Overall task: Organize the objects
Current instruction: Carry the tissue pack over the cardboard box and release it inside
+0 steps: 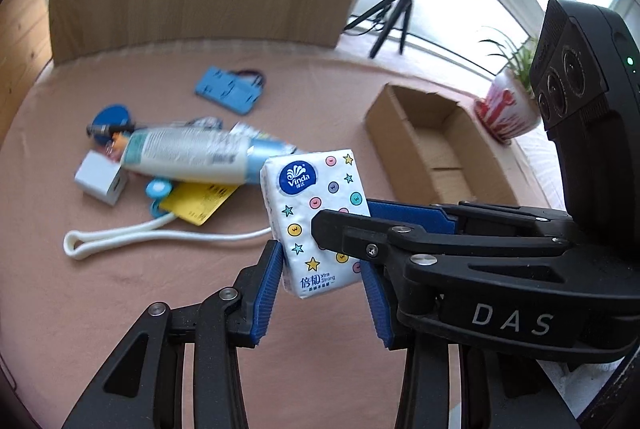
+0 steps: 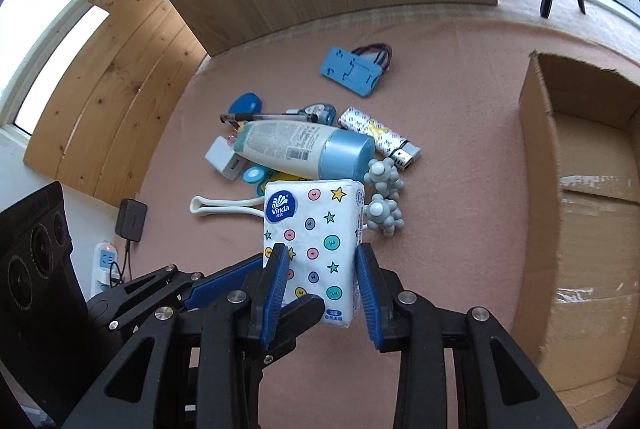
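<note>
A white Vinda tissue pack (image 1: 316, 213) with coloured dots and stars hangs tilted above the pink cloth, and both grippers hold it. My left gripper (image 1: 320, 261) presses its blue pads on the pack's lower sides. My right gripper (image 1: 348, 217) reaches in from the right, one black finger across the pack's front and a blue pad behind it. In the right wrist view the same pack (image 2: 316, 233) sits between my right gripper's (image 2: 320, 257) pads, with the left gripper (image 2: 296, 303) crossing from the lower left. An open cardboard box (image 1: 392, 141) lies to the right.
A loose pile lies on the cloth: lotion bottle (image 2: 296, 149), patterned lighter (image 2: 380, 137), grey knobbly toys (image 2: 384, 197), white charger (image 1: 100, 177), yellow card (image 1: 200, 203), white strap (image 1: 120, 239), blue phone stand (image 2: 352, 73). A potted plant (image 1: 508, 109) and a ring-light tripod (image 1: 396, 17) stand behind the box.
</note>
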A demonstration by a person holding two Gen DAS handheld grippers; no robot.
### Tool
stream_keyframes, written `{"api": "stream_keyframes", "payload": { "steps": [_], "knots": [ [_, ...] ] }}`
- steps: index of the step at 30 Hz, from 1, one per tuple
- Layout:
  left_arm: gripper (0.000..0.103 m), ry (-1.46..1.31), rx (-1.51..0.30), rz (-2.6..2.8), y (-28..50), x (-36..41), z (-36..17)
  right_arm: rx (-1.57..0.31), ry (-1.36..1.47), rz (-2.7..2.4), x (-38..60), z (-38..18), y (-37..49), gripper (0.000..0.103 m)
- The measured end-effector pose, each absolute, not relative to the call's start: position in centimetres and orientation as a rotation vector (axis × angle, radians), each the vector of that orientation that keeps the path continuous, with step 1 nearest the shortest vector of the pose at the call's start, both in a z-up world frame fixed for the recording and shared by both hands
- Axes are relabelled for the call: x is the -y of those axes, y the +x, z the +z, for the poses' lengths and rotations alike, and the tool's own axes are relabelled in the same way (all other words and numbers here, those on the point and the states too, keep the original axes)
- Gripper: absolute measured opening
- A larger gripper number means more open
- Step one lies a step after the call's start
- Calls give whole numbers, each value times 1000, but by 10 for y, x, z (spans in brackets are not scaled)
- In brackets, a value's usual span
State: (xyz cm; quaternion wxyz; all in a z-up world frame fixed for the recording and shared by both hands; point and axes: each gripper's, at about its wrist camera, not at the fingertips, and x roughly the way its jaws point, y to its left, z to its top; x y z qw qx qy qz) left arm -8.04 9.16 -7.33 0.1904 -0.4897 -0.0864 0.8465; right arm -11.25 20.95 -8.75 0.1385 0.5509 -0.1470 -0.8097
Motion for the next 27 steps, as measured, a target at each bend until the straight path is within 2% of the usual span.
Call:
{"api": "stream_keyframes", "payload": {
  "steps": [13,27],
  "knots": [
    [44,-1290,186,2283,-107,-190,-35,449,1524,-2505,-283,-40,-93,32],
    [44,-1340,141,2162,-130,-298,-56,536,1585,-2630,-390,-50,-85,32]
  ]
}}
